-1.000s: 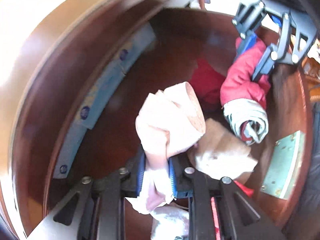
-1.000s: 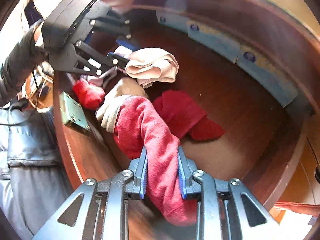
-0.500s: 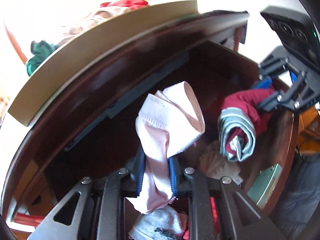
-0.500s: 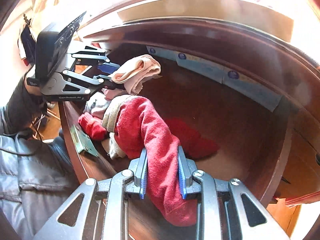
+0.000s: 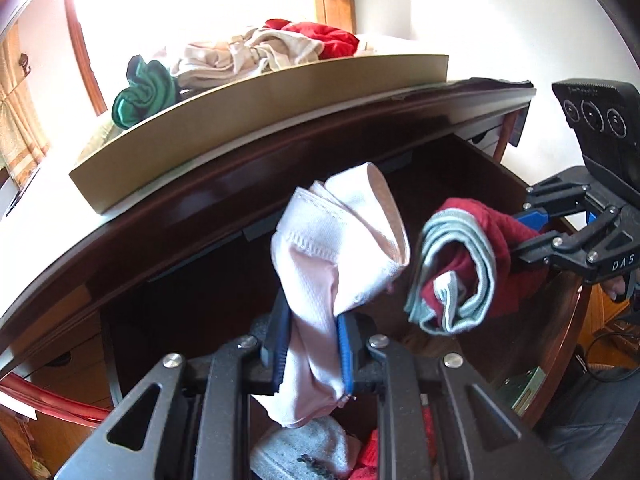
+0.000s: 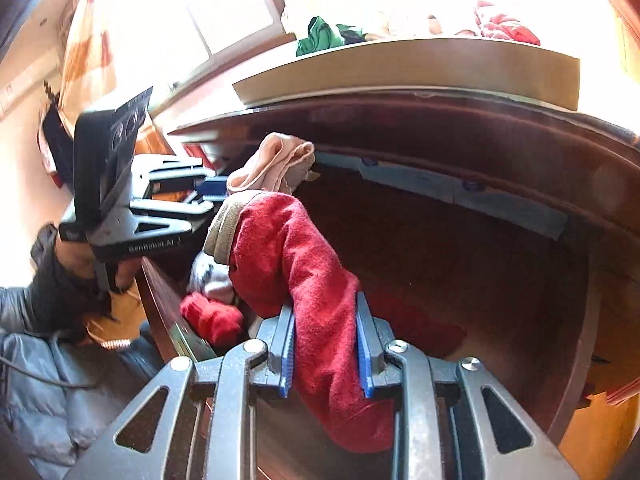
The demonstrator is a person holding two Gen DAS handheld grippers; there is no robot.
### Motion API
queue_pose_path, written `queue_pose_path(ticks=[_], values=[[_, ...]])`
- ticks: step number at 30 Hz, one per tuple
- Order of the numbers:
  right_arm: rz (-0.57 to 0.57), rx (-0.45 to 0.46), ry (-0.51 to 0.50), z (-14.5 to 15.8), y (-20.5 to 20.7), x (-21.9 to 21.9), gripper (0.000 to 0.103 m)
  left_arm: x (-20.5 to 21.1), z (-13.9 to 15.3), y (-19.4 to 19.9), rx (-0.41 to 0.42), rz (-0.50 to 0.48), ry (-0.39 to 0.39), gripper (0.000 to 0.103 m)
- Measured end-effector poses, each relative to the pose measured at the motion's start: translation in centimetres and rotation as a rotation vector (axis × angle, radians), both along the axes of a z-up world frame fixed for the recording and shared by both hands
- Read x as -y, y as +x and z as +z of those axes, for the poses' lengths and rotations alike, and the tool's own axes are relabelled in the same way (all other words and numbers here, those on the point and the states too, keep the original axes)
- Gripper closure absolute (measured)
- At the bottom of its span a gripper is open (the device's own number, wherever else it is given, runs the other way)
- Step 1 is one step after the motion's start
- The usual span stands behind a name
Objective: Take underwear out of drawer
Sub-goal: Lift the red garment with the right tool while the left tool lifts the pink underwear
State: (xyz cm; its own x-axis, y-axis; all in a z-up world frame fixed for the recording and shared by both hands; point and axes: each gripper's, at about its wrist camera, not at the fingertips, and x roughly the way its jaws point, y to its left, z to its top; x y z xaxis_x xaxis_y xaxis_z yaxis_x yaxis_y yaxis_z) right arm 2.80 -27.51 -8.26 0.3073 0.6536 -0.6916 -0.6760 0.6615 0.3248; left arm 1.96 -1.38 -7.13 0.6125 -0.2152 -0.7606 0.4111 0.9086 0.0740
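The left gripper (image 5: 310, 354) is squeezed tight on a pale pink pair of underwear (image 5: 340, 256). The pink cloth sticks up between the two blue pads and a bit hangs down below them. The right gripper (image 6: 325, 350) is squeezed tight on a red pair of underwear (image 6: 296, 256) with a grey band. That red pair pokes up past the pads and folds over at the top. Both pairs are held up in the air above the open drawer (image 6: 460, 264), and they are near each other but not touching. In the left view the red pair sits just to the right of the pink one. Down in the drawer there is more red cloth (image 6: 212, 318) and a grey and white piece (image 5: 304, 448) close to the front wall. The drawer is dark brown wood with a strip of blue tape (image 6: 460, 196) along its back wall. Above it, on top of the dresser, sits a flat cardboard tray (image 5: 256, 128). On the tray is a pile of clothes (image 5: 240, 56), with green, cream and red ones.
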Motion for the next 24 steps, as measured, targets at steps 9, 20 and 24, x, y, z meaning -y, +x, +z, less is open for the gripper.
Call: queue_pose_path(ticks=[9, 20, 24], values=[[-0.075, 0.012, 0.065, 0.1, 0.4, 1.4, 0.076, -0.8, 0.4, -0.2, 0.051, 0.07, -0.048, 0.084], [-0.123, 0.05, 0.109, 0.5, -0.1, 2.1, 0.076, -1.7, 1.2, -1.2, 0.135, 0.12, -0.063, 0.084], [-0.135, 0.055, 0.129, 0.6, -0.2, 2.5, 0.076, -2.0, 1.5, -1.4, 0.16, 0.139, -0.079, 0.084]])
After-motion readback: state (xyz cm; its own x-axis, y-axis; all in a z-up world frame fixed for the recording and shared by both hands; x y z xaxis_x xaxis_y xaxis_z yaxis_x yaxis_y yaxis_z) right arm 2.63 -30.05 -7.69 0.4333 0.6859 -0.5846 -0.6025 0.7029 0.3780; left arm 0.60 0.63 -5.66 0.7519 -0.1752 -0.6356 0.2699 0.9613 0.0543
